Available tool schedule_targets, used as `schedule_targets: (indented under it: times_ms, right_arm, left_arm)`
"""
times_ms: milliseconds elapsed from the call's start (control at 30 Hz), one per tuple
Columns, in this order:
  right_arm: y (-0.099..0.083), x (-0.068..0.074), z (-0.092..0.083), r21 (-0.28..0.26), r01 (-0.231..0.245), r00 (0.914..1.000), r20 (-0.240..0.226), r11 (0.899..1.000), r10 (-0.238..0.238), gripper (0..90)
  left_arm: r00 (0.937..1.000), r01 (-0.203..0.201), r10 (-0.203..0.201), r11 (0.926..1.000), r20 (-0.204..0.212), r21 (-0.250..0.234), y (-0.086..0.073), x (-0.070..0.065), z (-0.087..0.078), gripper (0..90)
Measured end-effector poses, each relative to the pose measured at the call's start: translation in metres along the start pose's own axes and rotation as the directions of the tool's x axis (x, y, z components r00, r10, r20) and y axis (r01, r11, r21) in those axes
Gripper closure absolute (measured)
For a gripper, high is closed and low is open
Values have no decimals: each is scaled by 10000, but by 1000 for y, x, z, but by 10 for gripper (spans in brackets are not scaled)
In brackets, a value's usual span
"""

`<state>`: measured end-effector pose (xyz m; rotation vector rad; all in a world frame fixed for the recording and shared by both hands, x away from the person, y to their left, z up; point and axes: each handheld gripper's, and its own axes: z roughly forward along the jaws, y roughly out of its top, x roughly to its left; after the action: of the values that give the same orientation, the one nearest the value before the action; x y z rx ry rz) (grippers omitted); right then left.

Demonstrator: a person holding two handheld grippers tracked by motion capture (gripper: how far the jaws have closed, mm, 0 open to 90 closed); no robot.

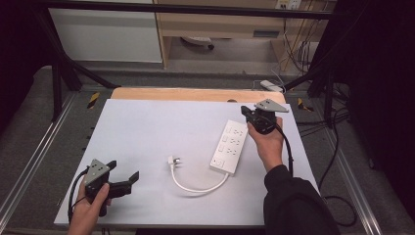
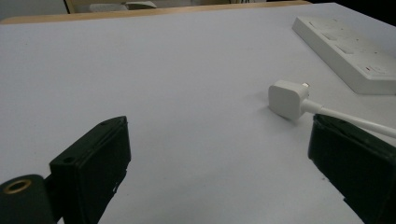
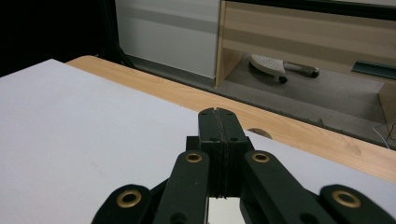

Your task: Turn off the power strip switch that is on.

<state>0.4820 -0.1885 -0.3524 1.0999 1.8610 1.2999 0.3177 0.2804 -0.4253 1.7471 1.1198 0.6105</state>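
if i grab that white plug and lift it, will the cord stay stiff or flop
Probably flop: the cord lies in a loose curve from the plug to the power strip. The plug looks small and light, so it should lift easily. Pulling far would likely drag the strip across the smooth table.

A lab-style recording bay; black frame bars (image 1: pixel 186 9) stand beyond the right tool (image 1: pixel 244 113), around a white-topped counter (image 1: pixel 147 127); loose cables (image 1: pixel 298 49) hang behind; grey carpet (image 1: pixel 29 132) lies beside it.
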Motion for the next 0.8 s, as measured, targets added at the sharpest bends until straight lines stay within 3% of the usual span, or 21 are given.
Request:
schedule_targets:
  times_ms: [300,367,800]
  right_arm:
    - [5,1,22,107,116,9999,-122,9999,-114,900]
    - [4,0,28,152,-125,9996,-253,9998,129,900]
    - [-12,-9,53,902,-471,9987,-152,9948,487,900]
  left_arm:
    - [10000,-47,46,9999,68,141,-1,1,0,59]
    - [10000,-43,44,9999,-27,133,-1,1,-1,60]
    - [10000,34,-34,9999,-67,100,-2,6,-5,60]
